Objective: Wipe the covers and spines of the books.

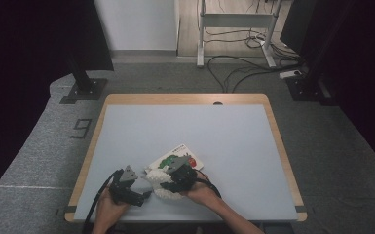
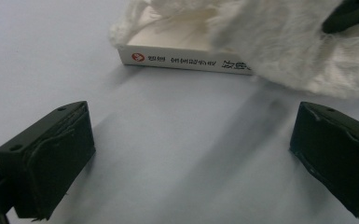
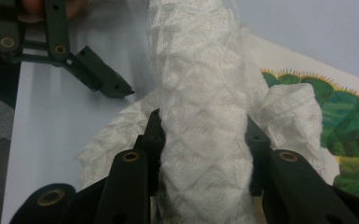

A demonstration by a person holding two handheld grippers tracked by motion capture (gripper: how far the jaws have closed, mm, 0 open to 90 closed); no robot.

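Jaws: right gripper (image 3: 203,140) pinches the white cloth (image 3: 200,93) to rub it over the book (image 3: 349,121) | left gripper (image 2: 191,154) spread wide, holding nothing, waits beside | book lies flat on the table (image 1: 234,131), near its front edge.

Surface: my pale blue rectangular table with light wooden edging (image 1: 126,141), centre of the high view.
On it: flat white picture book with green illustrated cover (image 1: 179,155), lower centre.
Over the book: crumpled white textured cloth (image 1: 161,185), its near part lying on the tabletop.
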